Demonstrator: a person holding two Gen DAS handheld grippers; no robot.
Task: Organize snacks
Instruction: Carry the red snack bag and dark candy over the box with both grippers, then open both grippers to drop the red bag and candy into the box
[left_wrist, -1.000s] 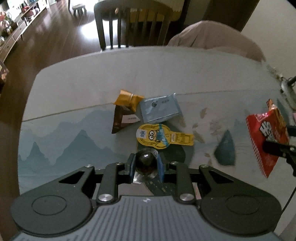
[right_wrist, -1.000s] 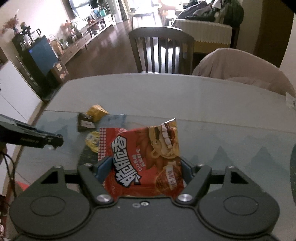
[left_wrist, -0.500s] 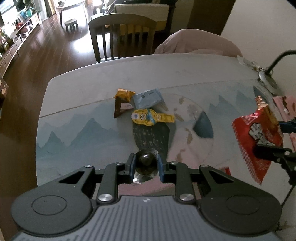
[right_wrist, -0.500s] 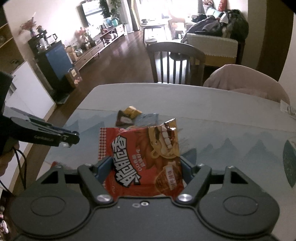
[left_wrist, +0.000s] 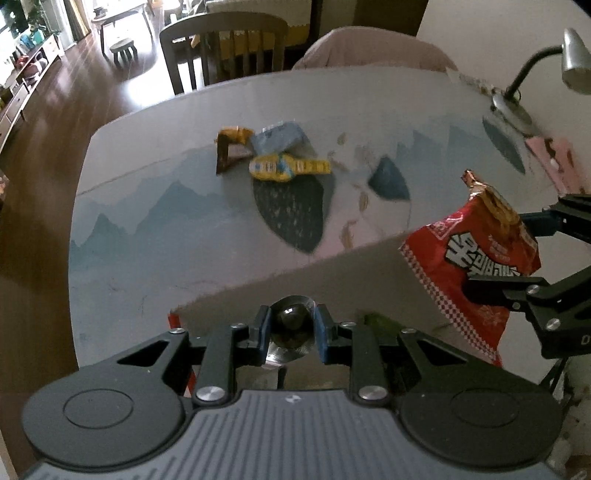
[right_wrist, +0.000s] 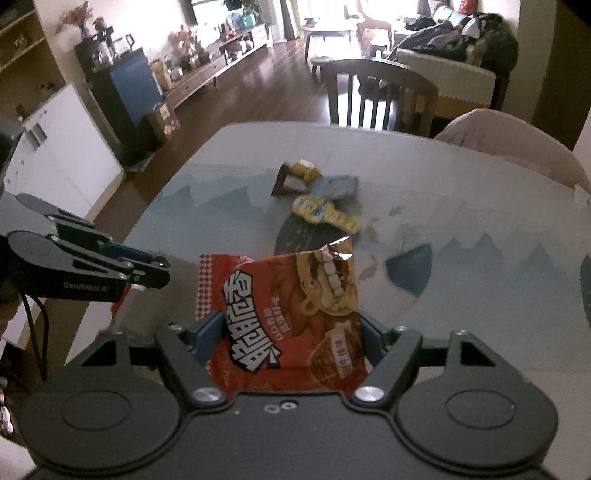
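Observation:
My left gripper is shut on a small dark round sweet in a clear shiny wrapper, held over the near part of the table. My right gripper is shut on a red snack bag, gripped at its lower sides and standing upright. In the left wrist view the same red snack bag hangs at the right. Far out on the table lie a brown and gold packet, a blue packet and a yellow packet, touching one another.
A pale flat panel with a red corner lies under my left gripper, with something green beside it. A desk lamp stands at the table's far right. A dark wooden chair and a covered chair stand behind the table.
Both grippers have drawn back from the three packets, which now look smaller and farther off. The pale panel with the red corner has come into view under my left gripper. Both grips are unchanged.

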